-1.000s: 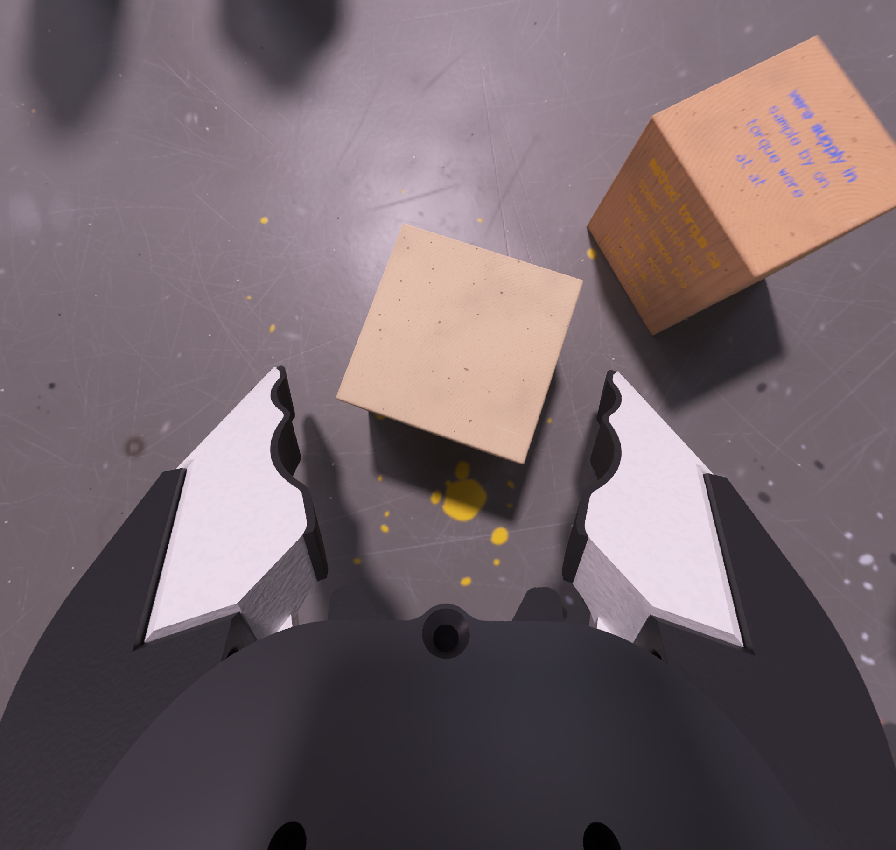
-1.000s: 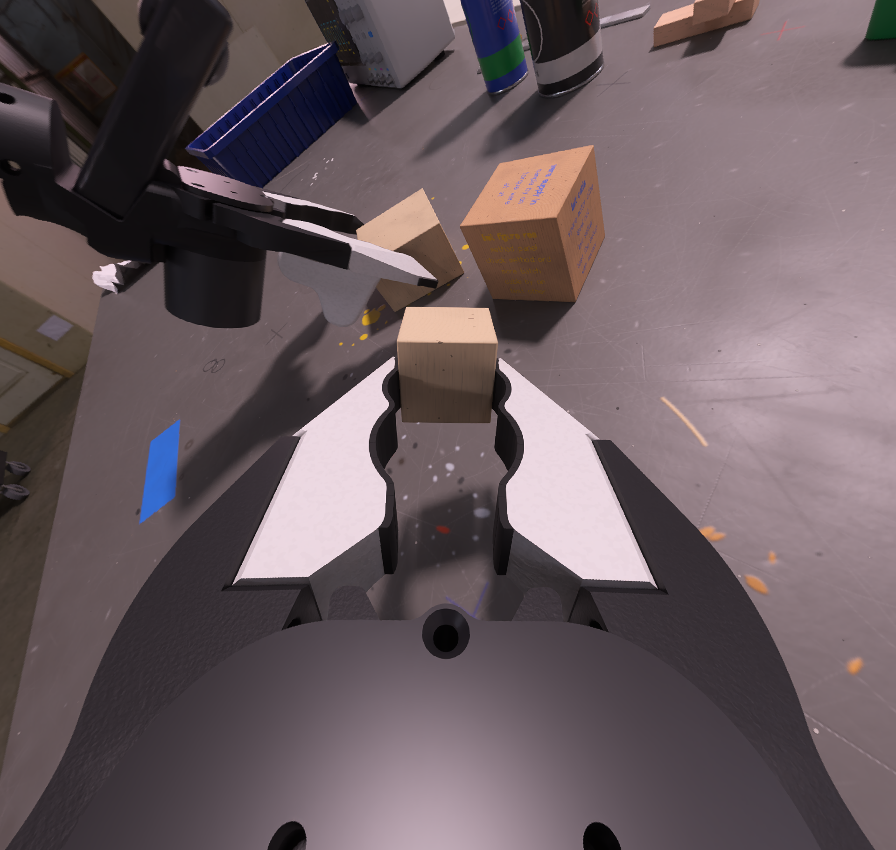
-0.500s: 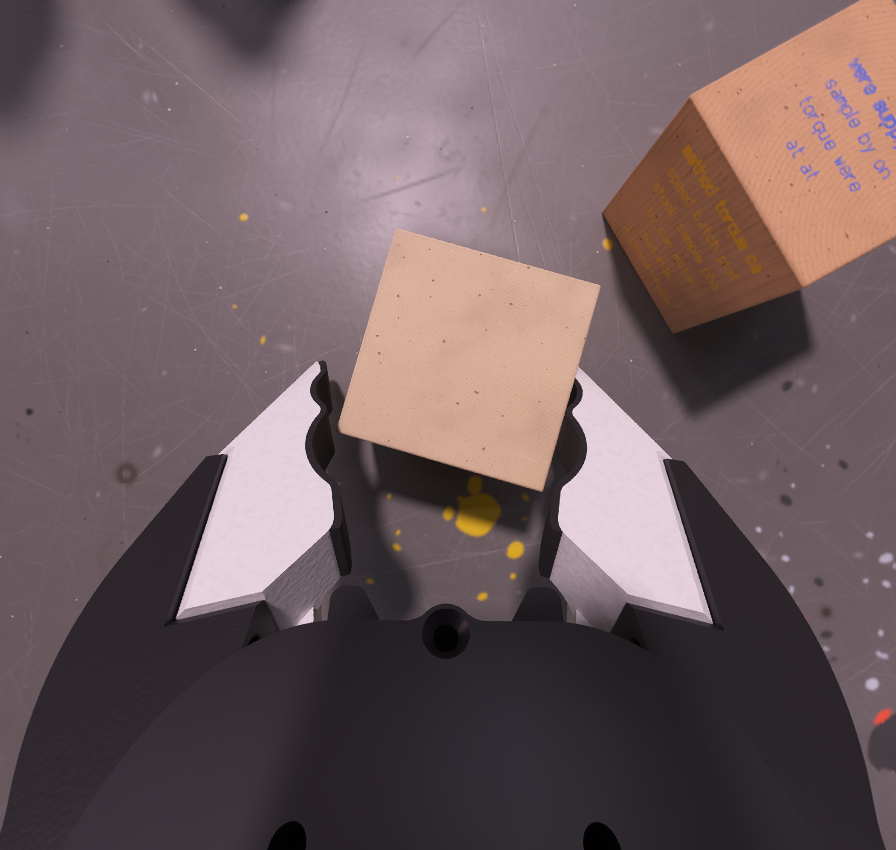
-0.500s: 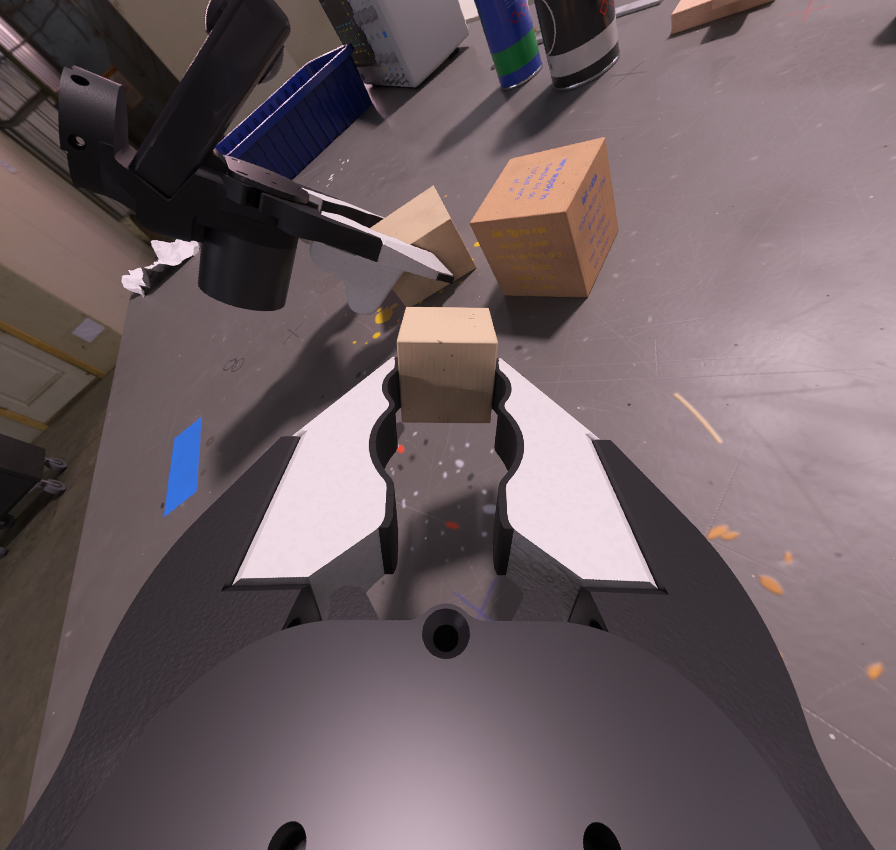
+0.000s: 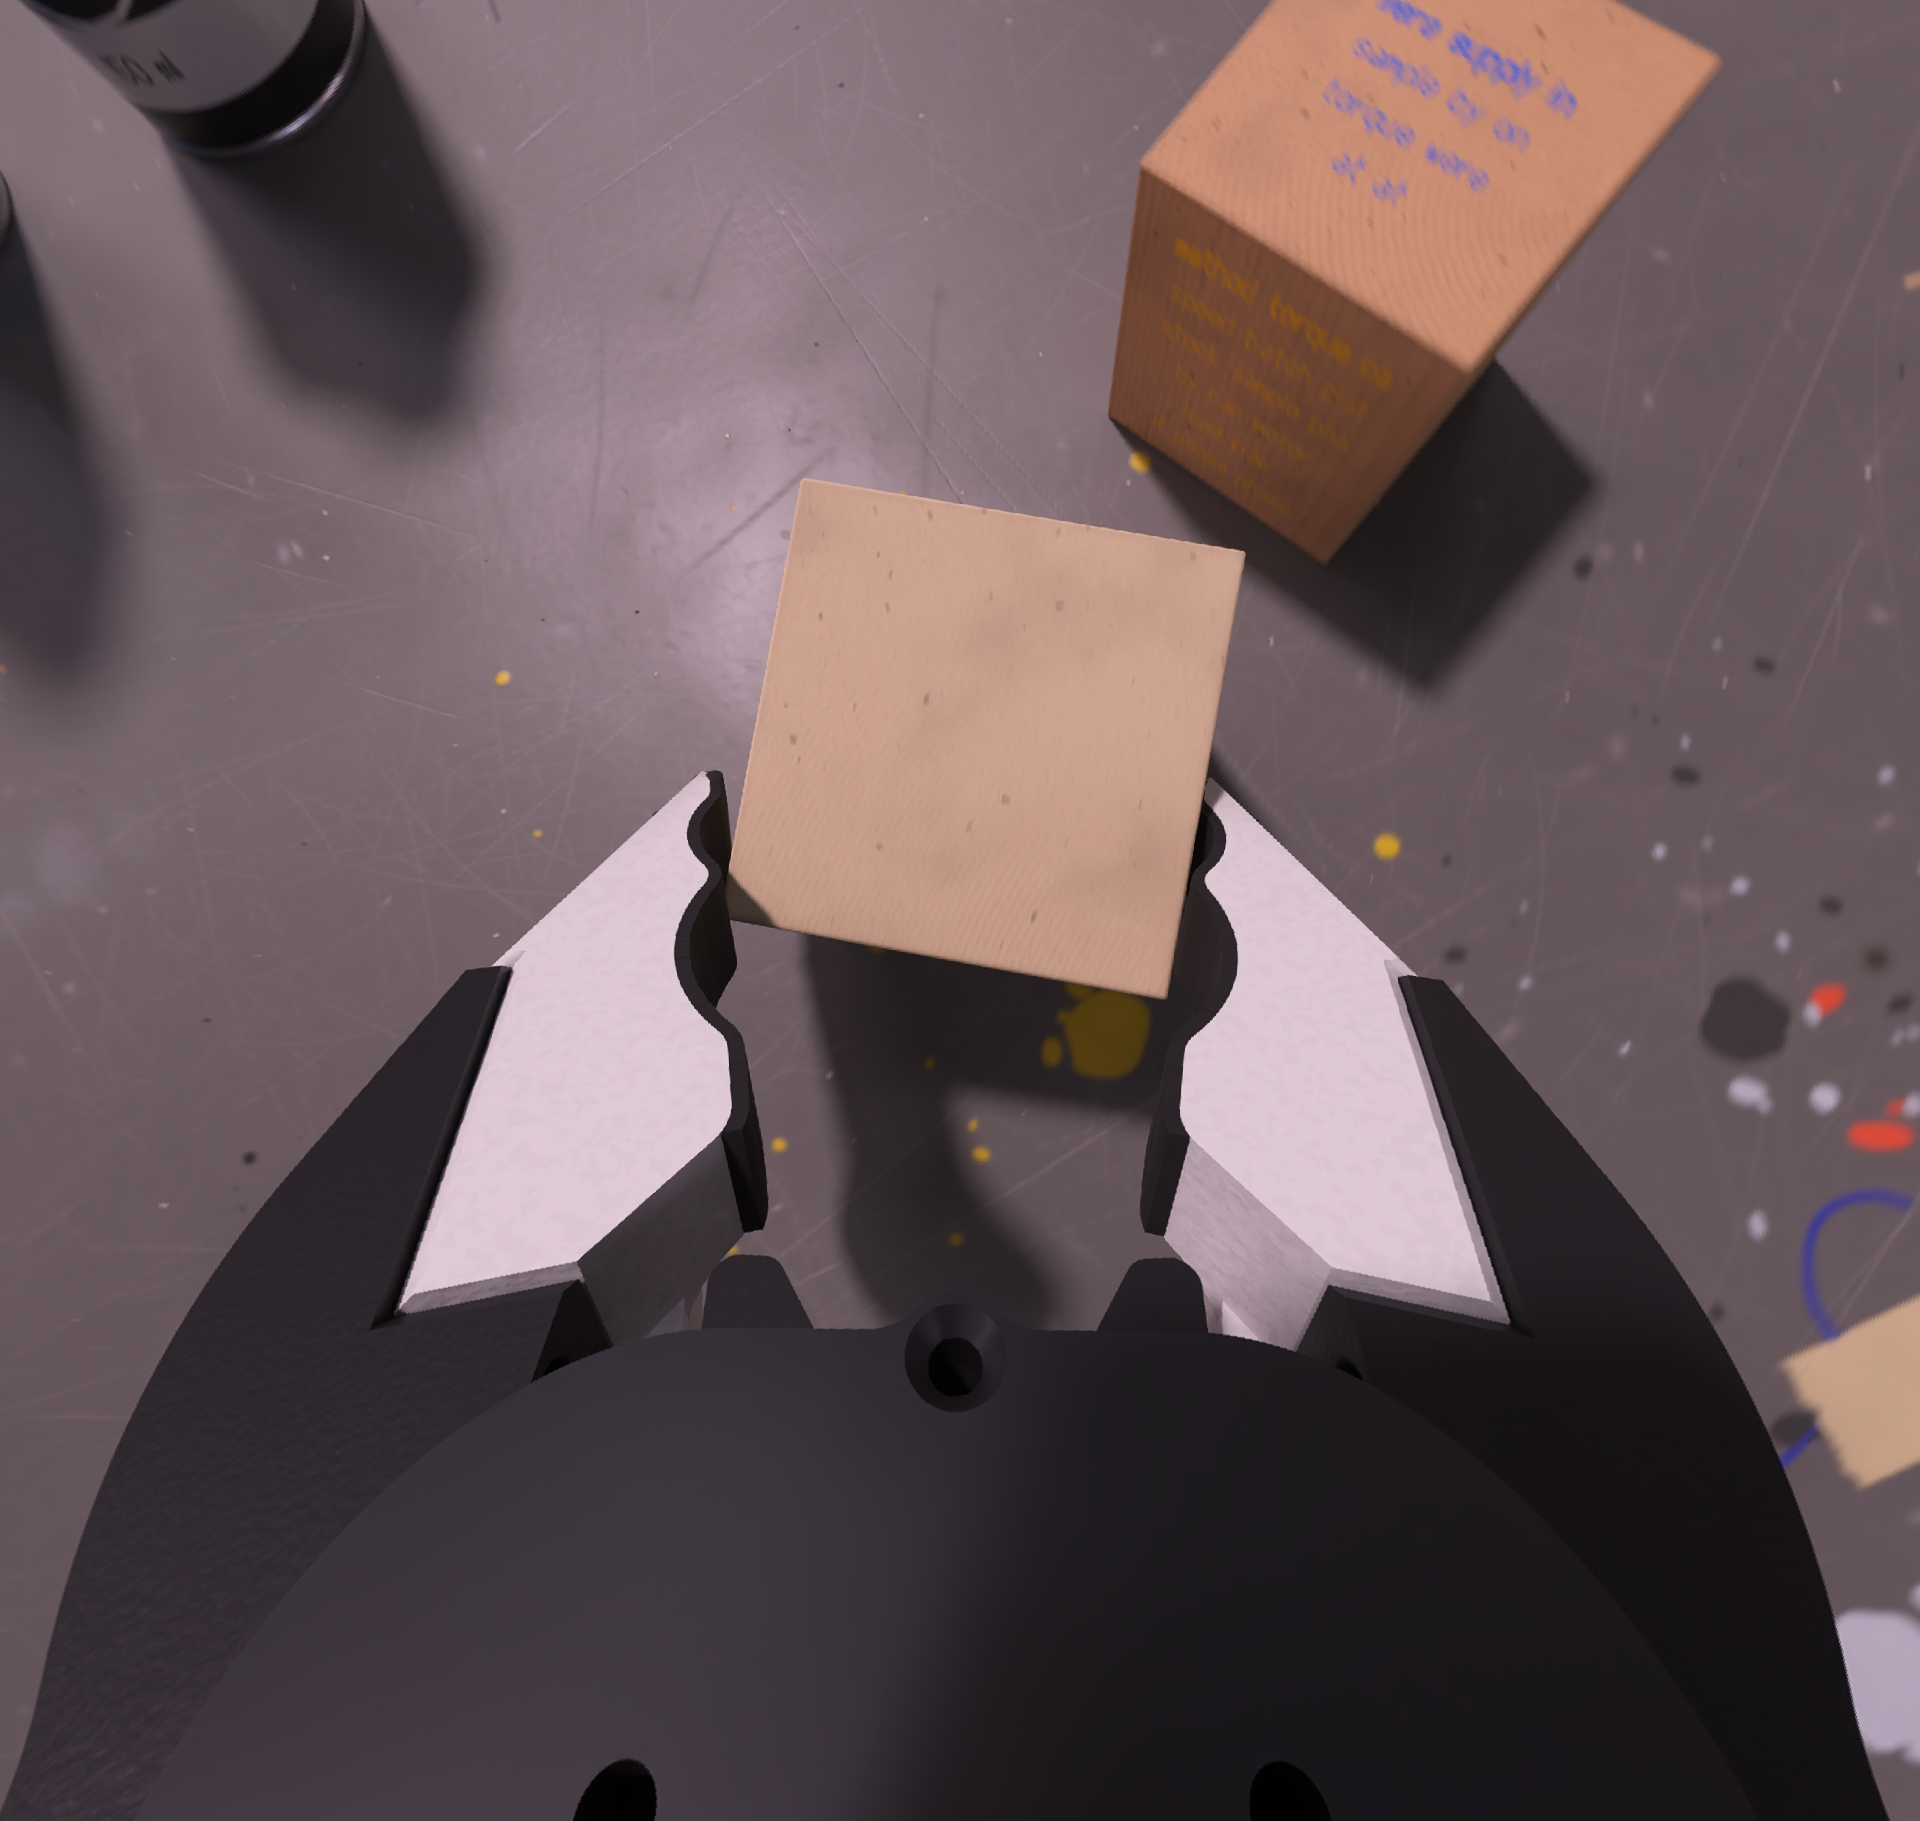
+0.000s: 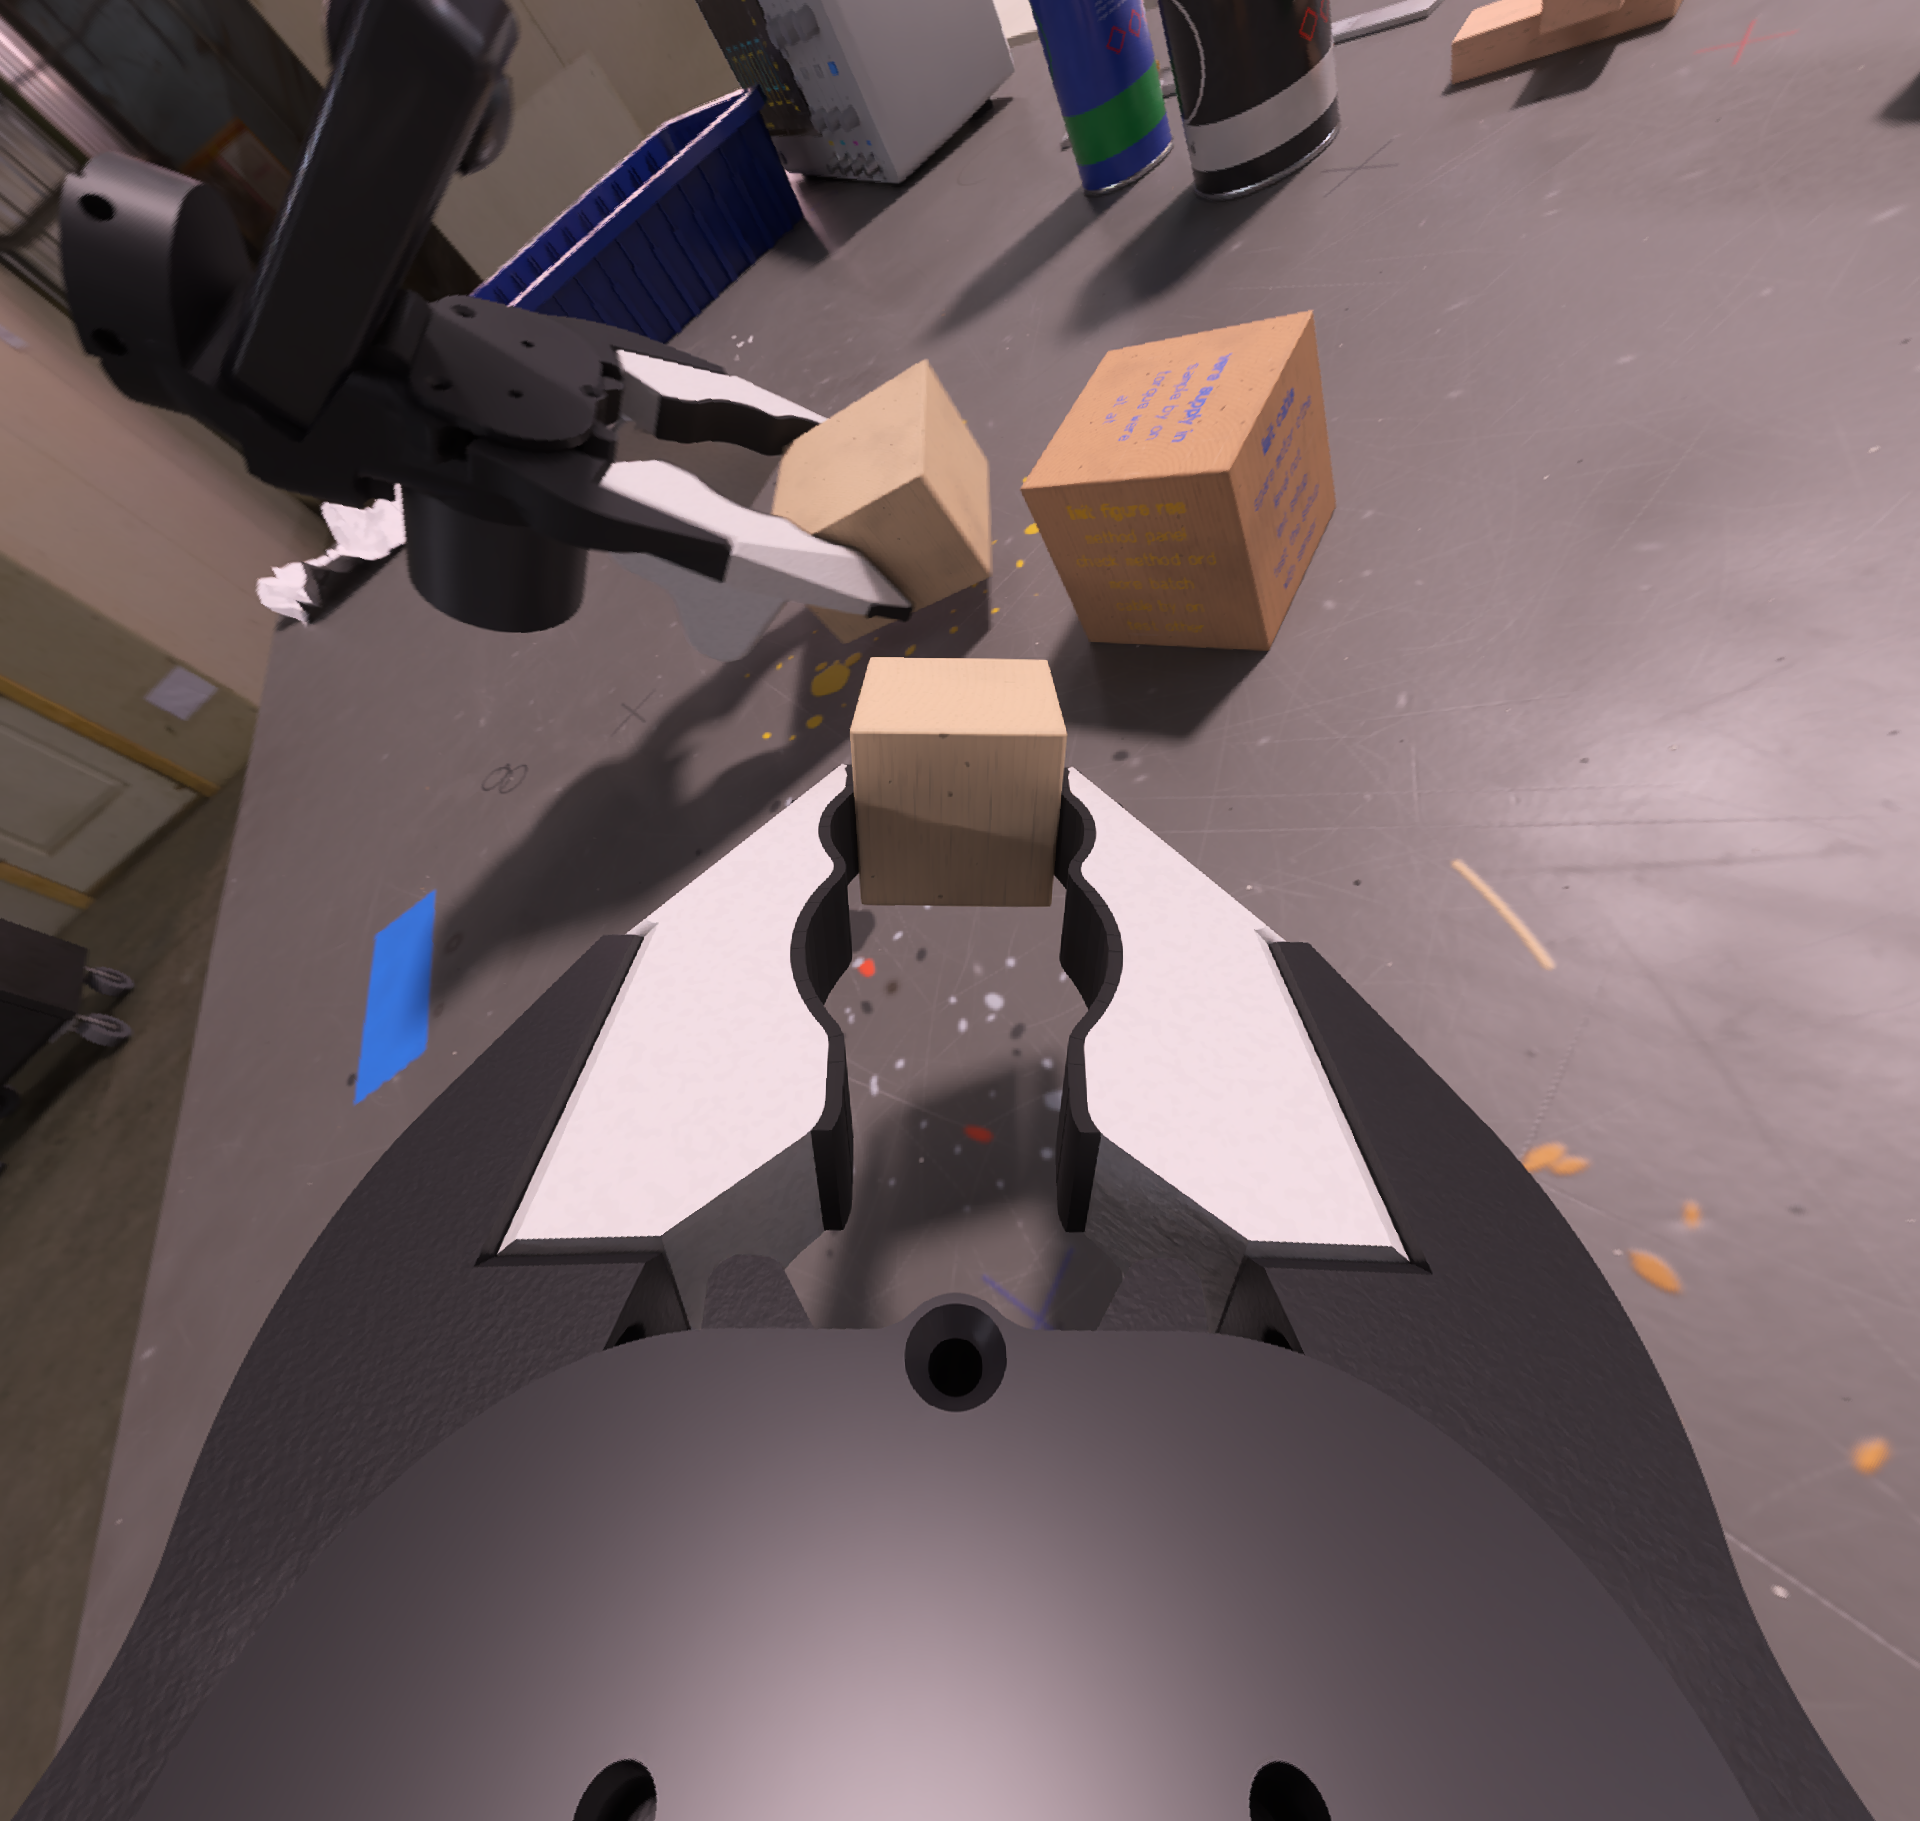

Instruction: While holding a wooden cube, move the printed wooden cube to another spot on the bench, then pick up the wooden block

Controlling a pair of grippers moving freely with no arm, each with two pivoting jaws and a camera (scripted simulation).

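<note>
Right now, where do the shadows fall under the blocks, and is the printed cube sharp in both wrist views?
Left wrist view: the wooden block casts a dark shadow toward the left gripper, over a yellow splat; the printed cube looks soft, its lettering smeared. Right wrist view: printed cube's shadow falls on the bench toward the camera; the cube in the right gripper is crisp.

Dark grey counter (image 6: 1558, 628) flecked yellow, white, red. Pale tan block (image 5: 987, 732). Orange-brown cube (image 5: 1382, 244) printed blue and yellow. Blue bin (image 6: 665, 213).
</note>
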